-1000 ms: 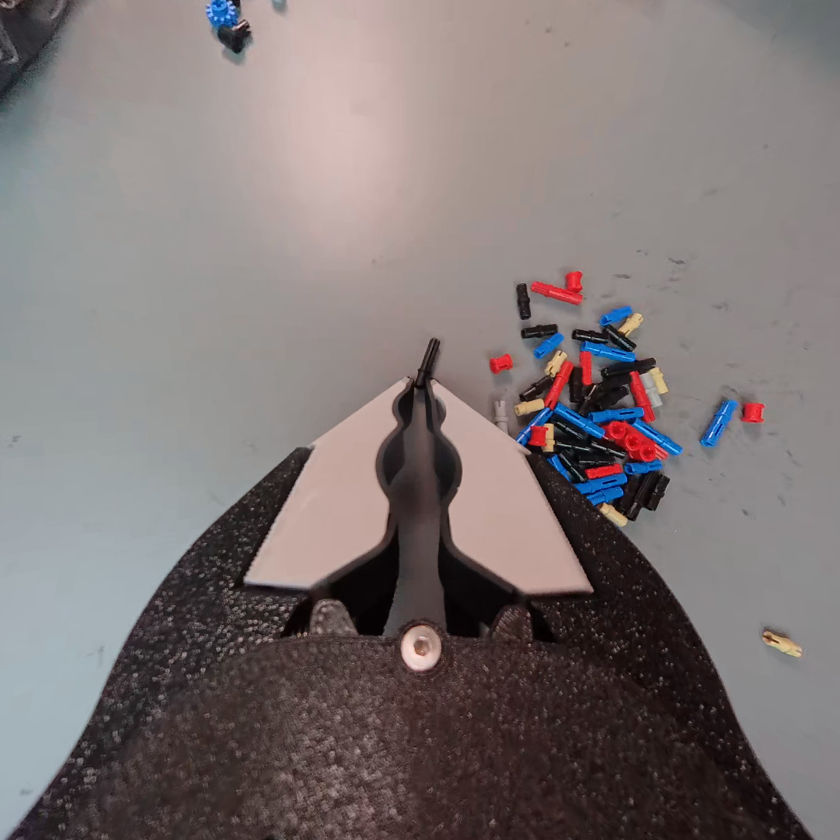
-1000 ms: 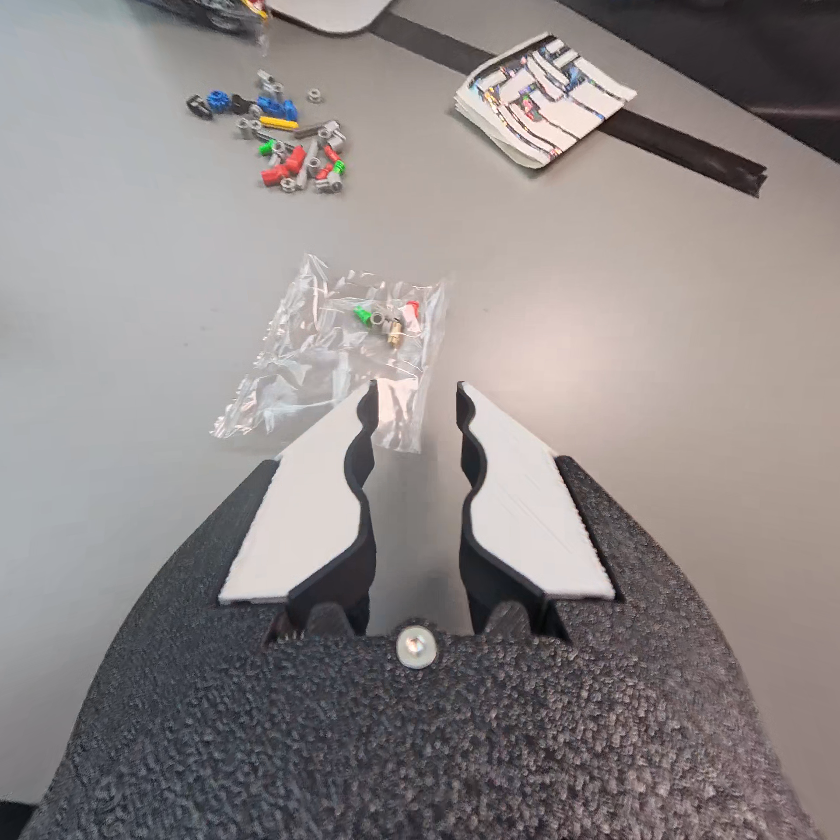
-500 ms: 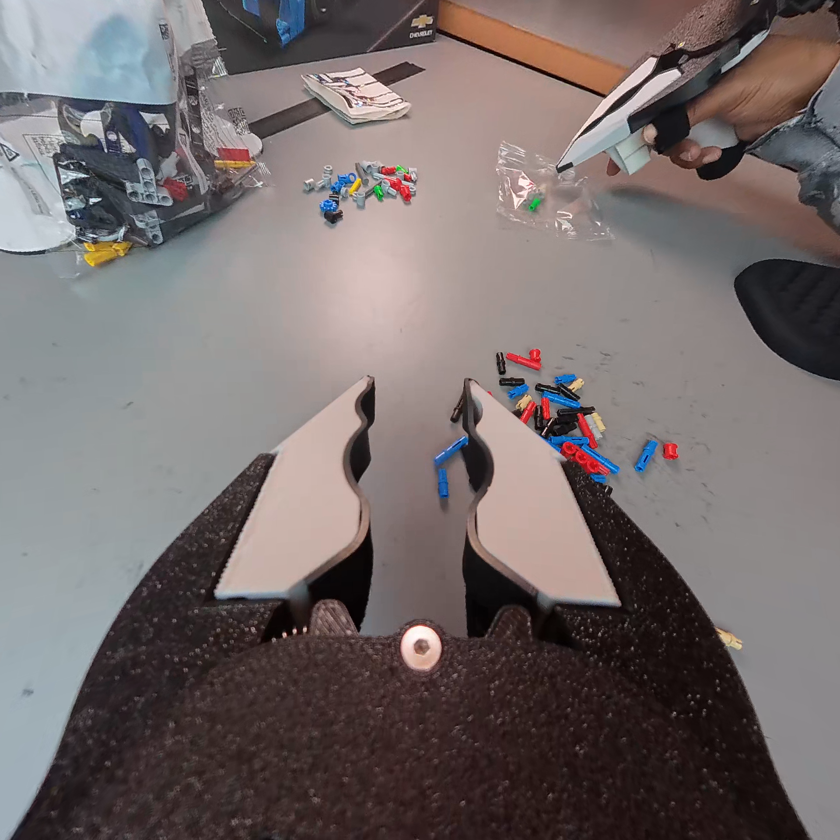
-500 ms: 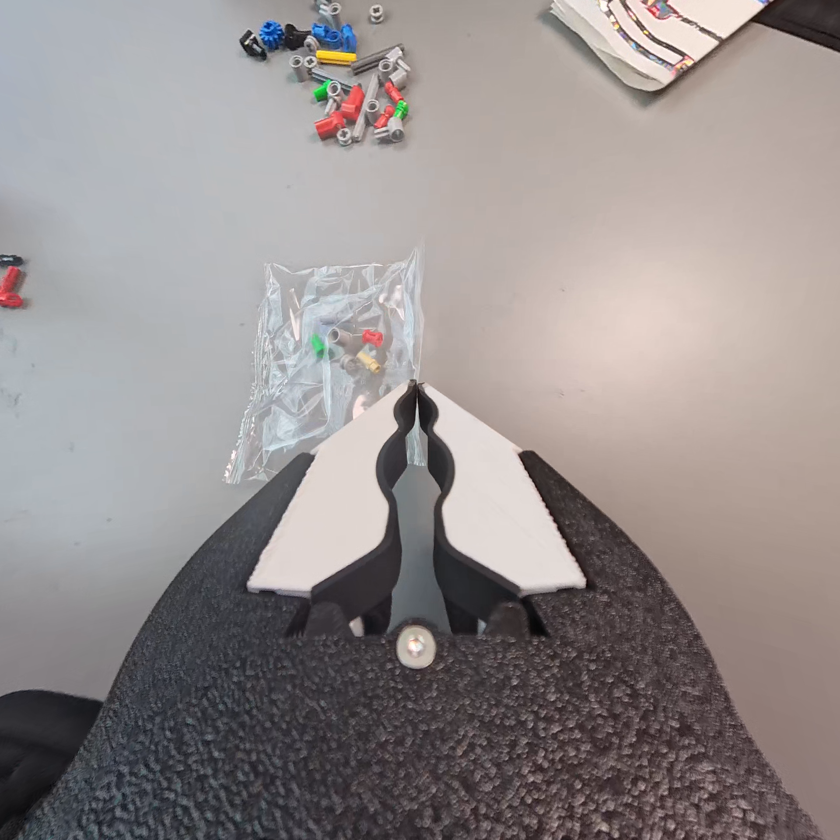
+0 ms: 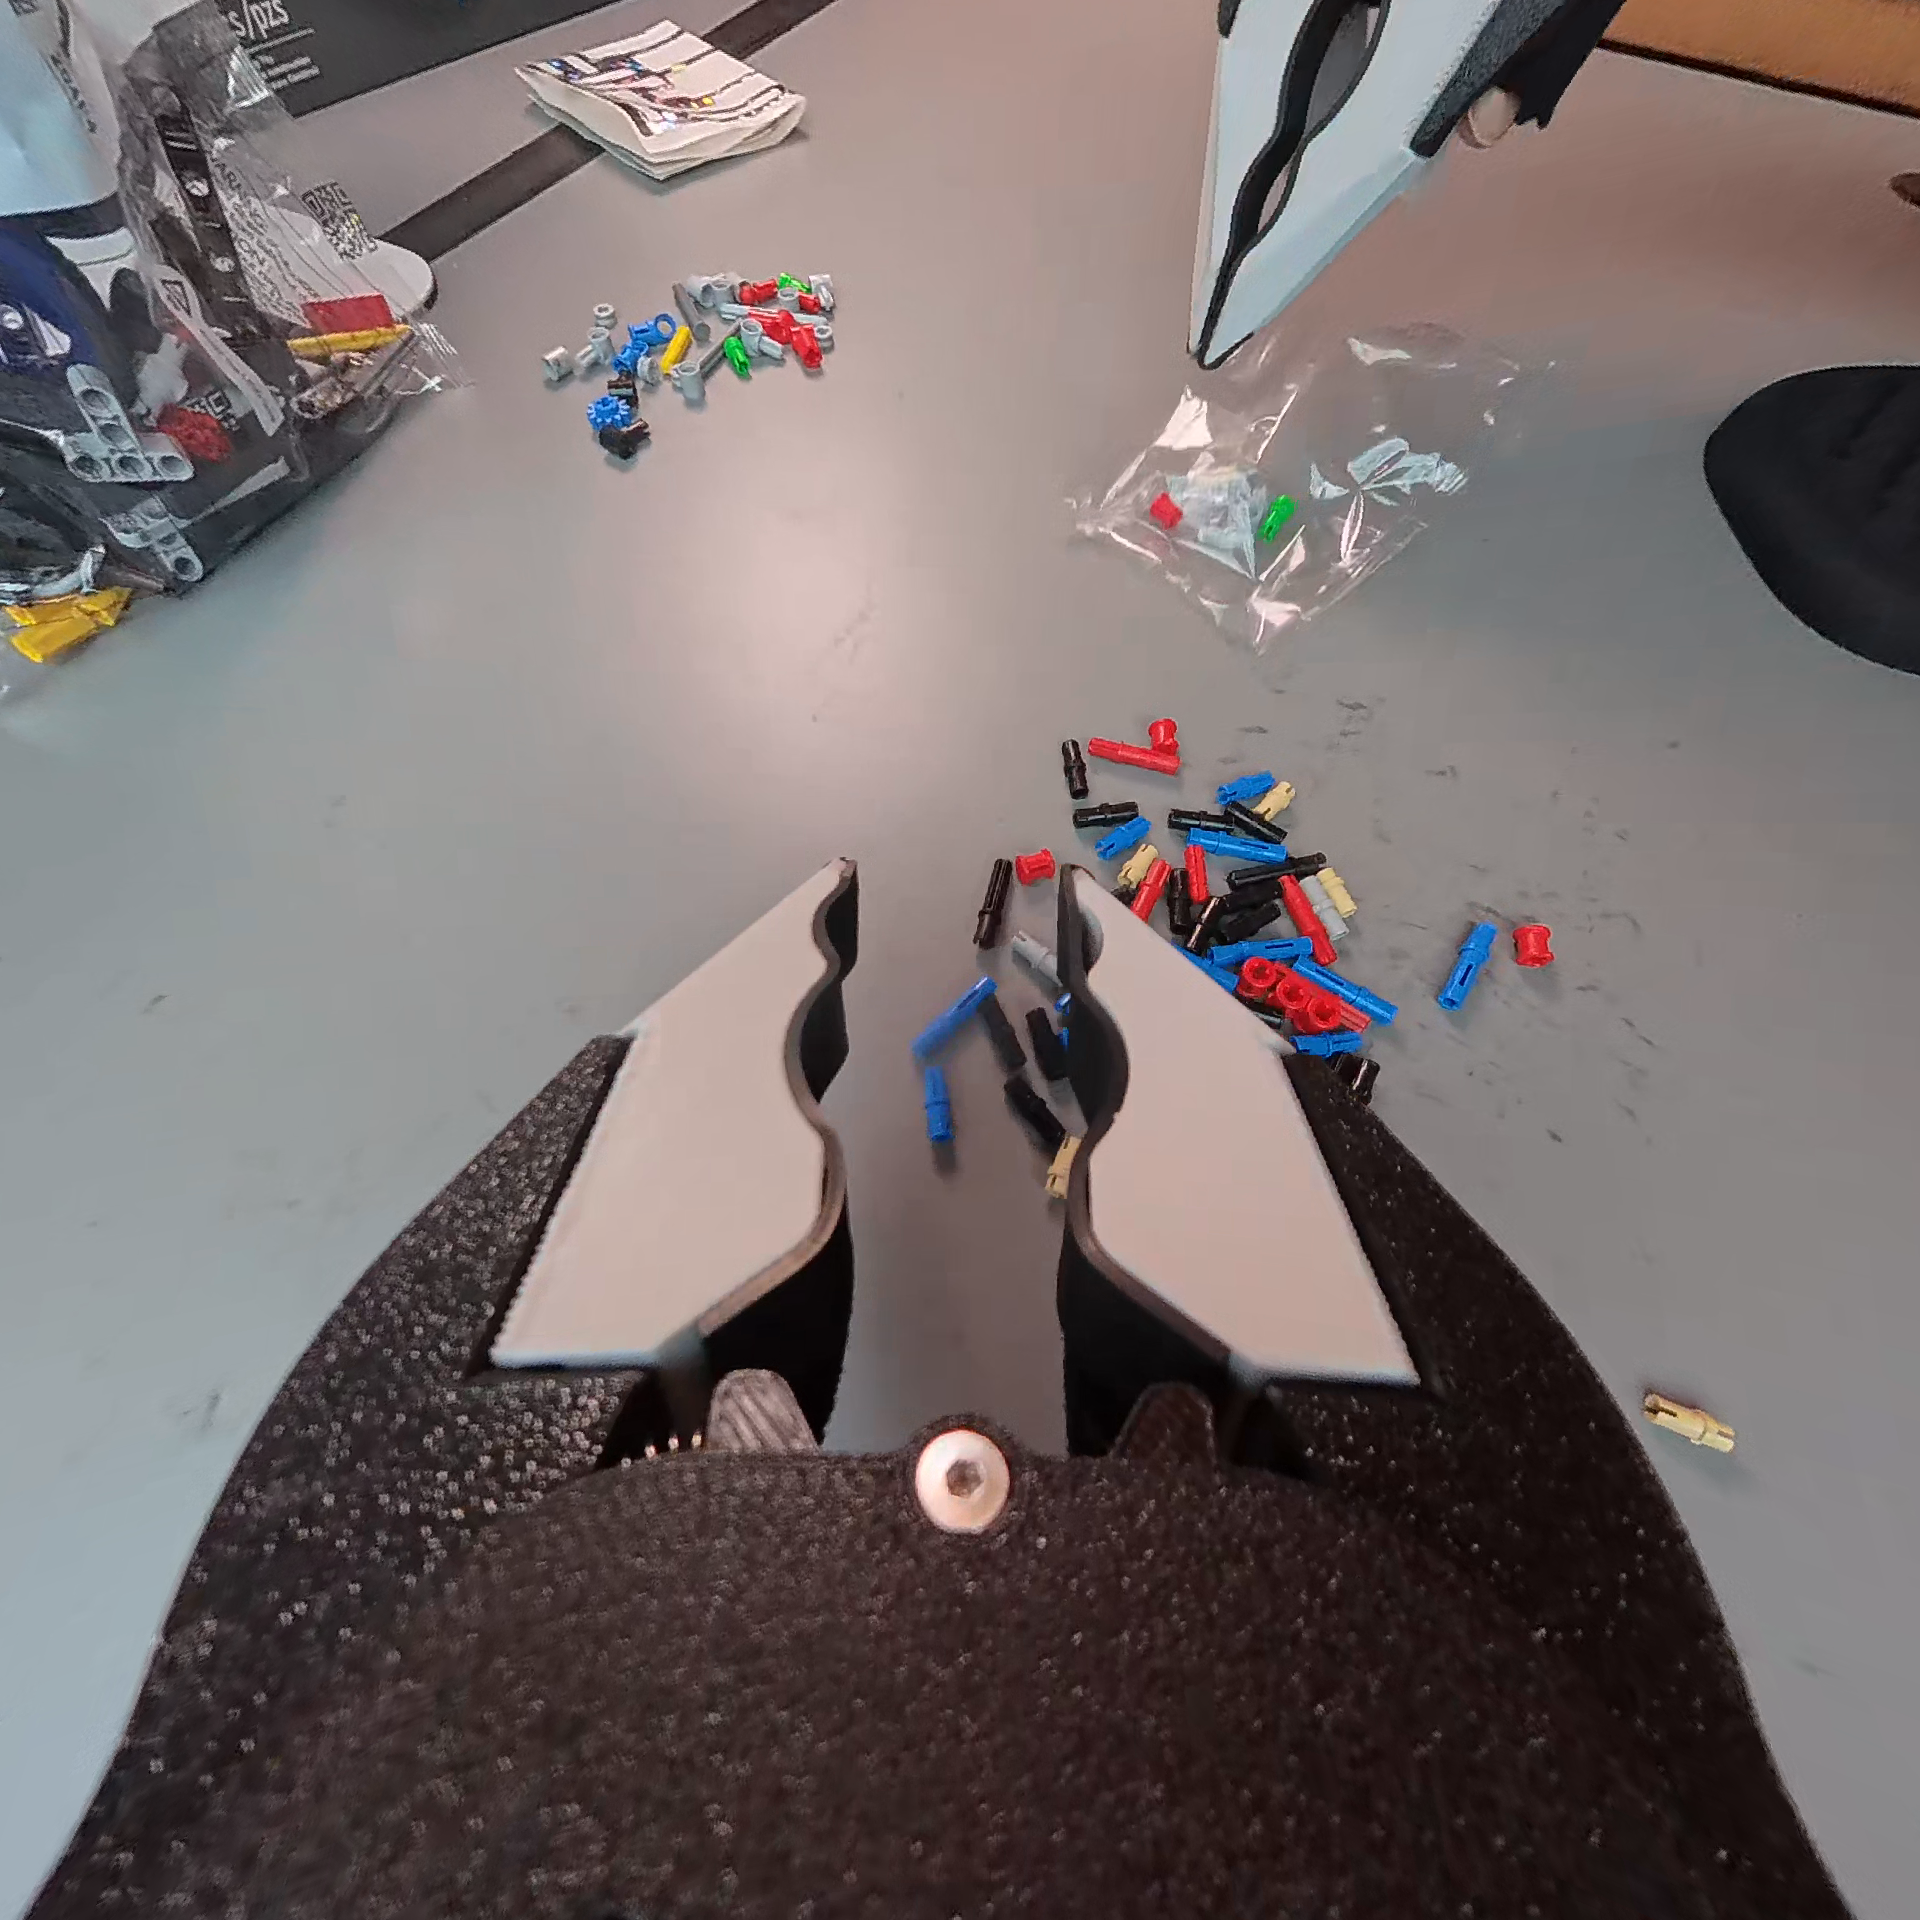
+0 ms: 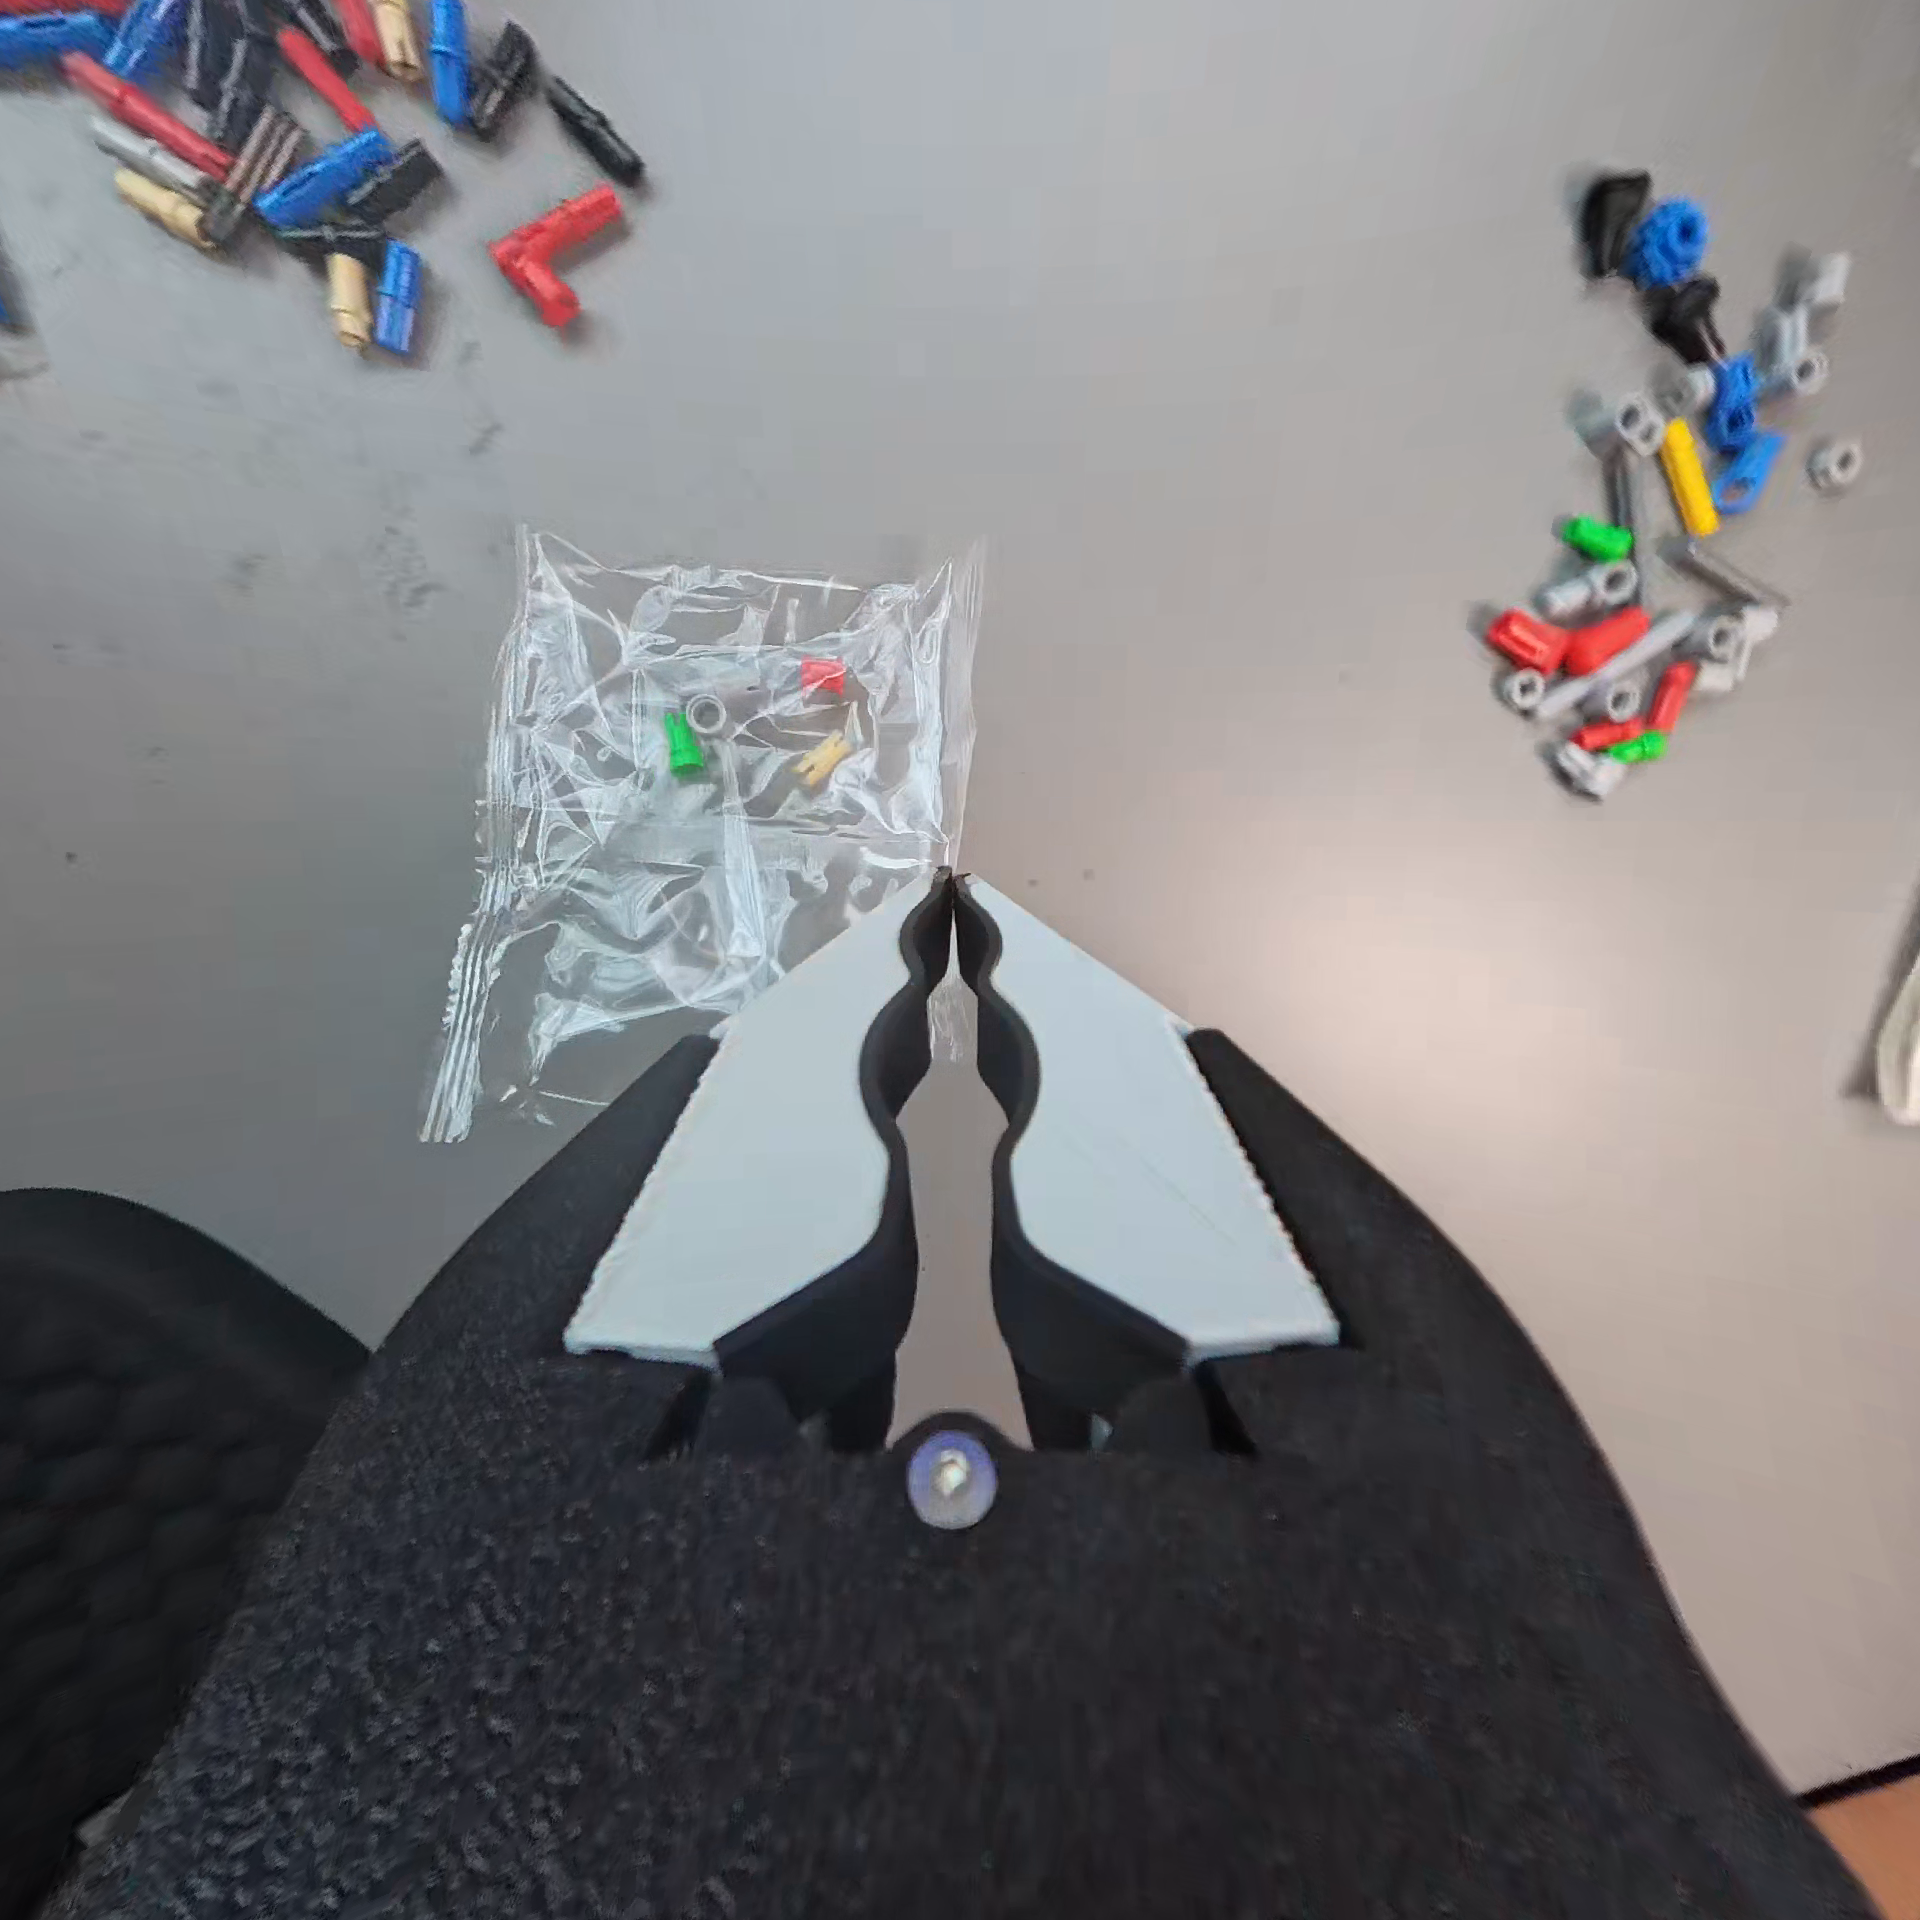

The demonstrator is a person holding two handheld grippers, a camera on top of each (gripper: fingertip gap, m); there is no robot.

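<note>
My left gripper (image 5: pixel 956 873) is open and empty, low over the grey table (image 5: pixel 520 831). Several loose blue and black pins (image 5: pixel 987 1049) lie between its fingers, beside a pile of red, blue, black and tan pins (image 5: pixel 1236 904). A black pin (image 5: pixel 992 902) lies just past the fingertips. My right gripper (image 6: pixel 951 878) is shut on the edge of a clear plastic bag (image 6: pixel 717 790) that holds a few small green, red, grey and tan parts. In the left wrist view the right gripper (image 5: pixel 1205 358) pinches the bag (image 5: pixel 1278 499) by its upper corner.
A mixed pile of small parts (image 5: pixel 707 332) lies farther back, also in the right wrist view (image 6: pixel 1662 520). A large bag of parts (image 5: pixel 156 364) stands at the left, a booklet (image 5: pixel 665 94) at the back. A black padded object (image 5: pixel 1829 499) sits at the right. One tan pin (image 5: pixel 1688 1421) lies alone.
My left gripper opened and let go of a black pin, which now lies on the table. My right gripper shut on the bag's edge and swung with it toward the pin pile.
</note>
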